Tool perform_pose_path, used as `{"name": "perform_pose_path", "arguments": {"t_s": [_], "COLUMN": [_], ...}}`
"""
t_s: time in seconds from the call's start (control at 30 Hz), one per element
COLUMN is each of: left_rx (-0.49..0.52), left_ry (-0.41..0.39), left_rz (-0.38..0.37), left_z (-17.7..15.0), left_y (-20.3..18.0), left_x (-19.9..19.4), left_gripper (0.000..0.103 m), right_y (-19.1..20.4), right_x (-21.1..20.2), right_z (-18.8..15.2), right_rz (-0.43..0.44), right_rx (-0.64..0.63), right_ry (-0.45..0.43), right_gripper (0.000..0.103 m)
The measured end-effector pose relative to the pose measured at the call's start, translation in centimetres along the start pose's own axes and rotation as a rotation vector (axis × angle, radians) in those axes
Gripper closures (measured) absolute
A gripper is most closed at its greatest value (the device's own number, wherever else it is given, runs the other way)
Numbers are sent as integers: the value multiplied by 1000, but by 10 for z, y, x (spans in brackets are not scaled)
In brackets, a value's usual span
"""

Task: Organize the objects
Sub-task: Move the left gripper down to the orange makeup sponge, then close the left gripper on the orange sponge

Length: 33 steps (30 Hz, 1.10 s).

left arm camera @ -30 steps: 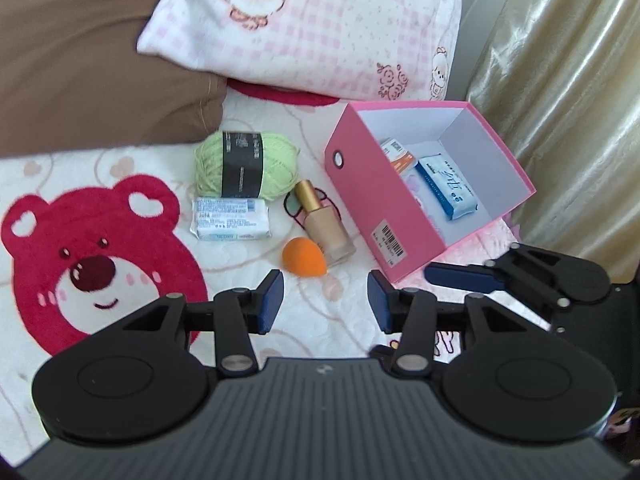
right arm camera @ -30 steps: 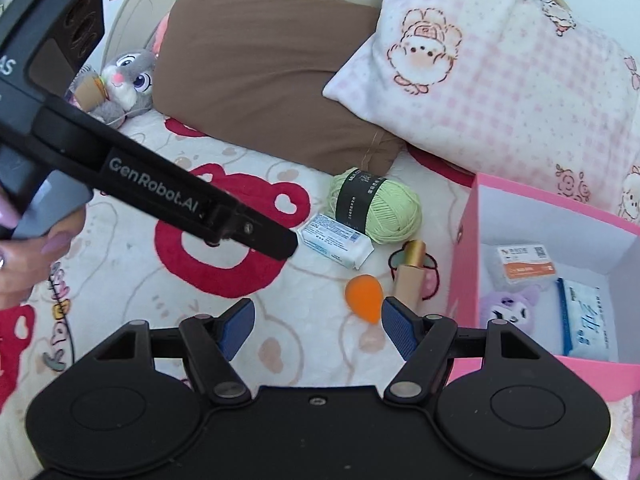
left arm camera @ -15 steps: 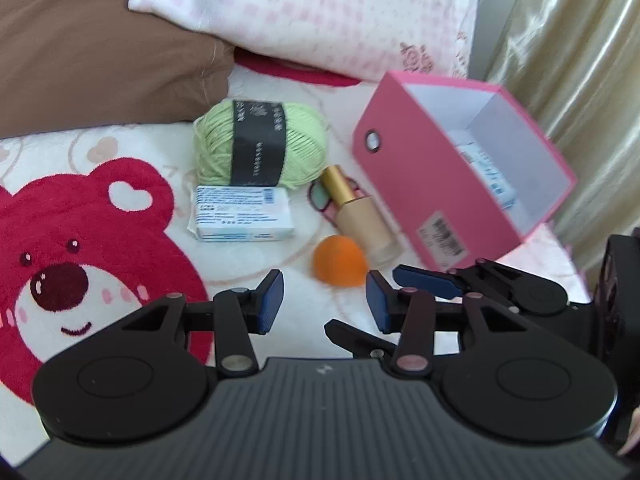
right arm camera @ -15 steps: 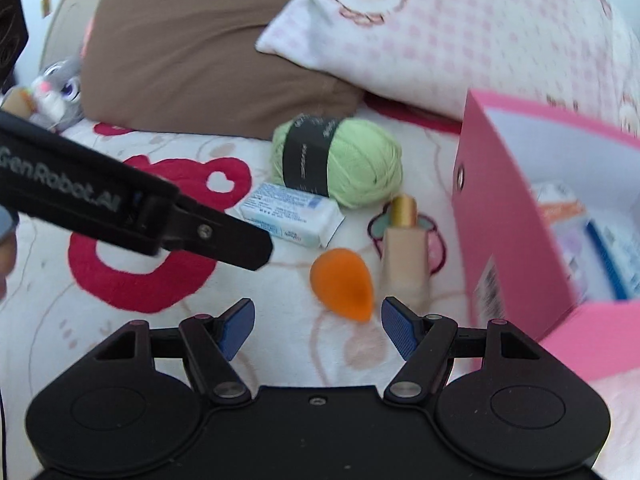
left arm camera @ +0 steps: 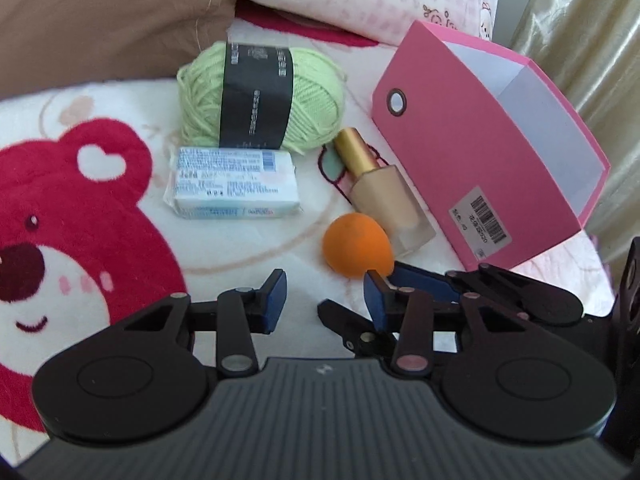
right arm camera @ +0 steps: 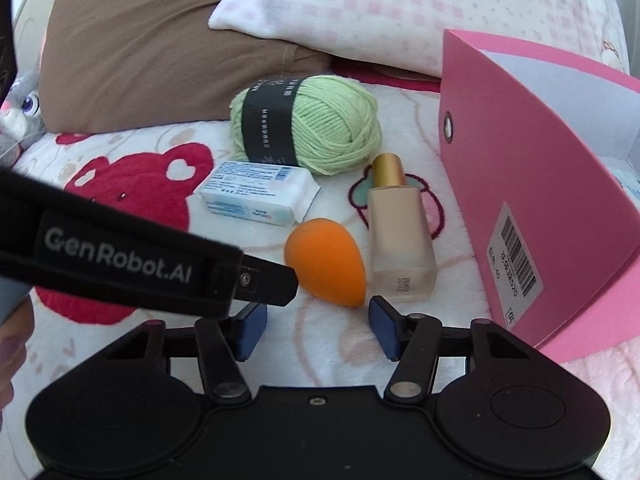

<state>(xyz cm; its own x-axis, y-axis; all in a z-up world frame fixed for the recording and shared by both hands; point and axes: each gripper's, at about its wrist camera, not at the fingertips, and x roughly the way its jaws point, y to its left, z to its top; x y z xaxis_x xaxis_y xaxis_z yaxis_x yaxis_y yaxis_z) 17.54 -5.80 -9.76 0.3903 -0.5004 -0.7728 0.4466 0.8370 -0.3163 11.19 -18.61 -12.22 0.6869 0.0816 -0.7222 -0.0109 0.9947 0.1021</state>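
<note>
Both tools have dropped toward the bear-print blanket [left arm camera: 100, 216], jaws closing on nothing, before 2 pillows.

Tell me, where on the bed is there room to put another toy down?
Free: the blanket over the red bear print, left of the tissue pack. Crowded: the green yarn, tissue pack, foundation bottle and orange sponge bunch beside the pink box, with both grippers closing in near the sponge.
</note>
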Motion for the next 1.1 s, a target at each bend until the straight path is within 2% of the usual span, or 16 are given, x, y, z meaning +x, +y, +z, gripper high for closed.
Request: {"name": "perform_pose_path", "arguments": {"t_s": [0.1,0.27,0.43,0.53,0.67,0.8,0.83,0.9,1.03,1.1], "left_rx": [7,-75,-62,-82,-89,-97,-98,-125,-156,-168], "left_ry": [-14,-16,-28,-26,-35,-46,-41,-17,-22,-27], "left_rz": [44,-41,-77,-82,-59,-117,-124,-138,-137,-137], "left_z": [2,5,8,11,14,12,12,10,7,10], "left_y": [-4,1,-8,-10,-11,-7,-5,0,6,8], "left_x": [4,5,9,16,24,15,12,9,1,-1], "left_gripper": [64,64,64,64,64,70,74,75,77,77], "right_y": [0,1,-6,-9,-5,-5,-6,-7,-10,-12], "right_x": [1,-1,-2,-2,0,-5,-8,-14,-21,-22], "right_z": [-1,-5,-4,-4,-3,-5,-6,-6,-2,-2], "right_rz": [-8,-34,-61,-57,-65,-44,-34,-13,32,25], "right_rx": [5,-40,-13,7,-32,-84,-96,-110,-59,-30], "right_ry": [-7,-28,-44,-45,-52,-71,-75,-89,-74,-70], "right_gripper": [44,54,76,76,76,78,78,78,77,71]}}
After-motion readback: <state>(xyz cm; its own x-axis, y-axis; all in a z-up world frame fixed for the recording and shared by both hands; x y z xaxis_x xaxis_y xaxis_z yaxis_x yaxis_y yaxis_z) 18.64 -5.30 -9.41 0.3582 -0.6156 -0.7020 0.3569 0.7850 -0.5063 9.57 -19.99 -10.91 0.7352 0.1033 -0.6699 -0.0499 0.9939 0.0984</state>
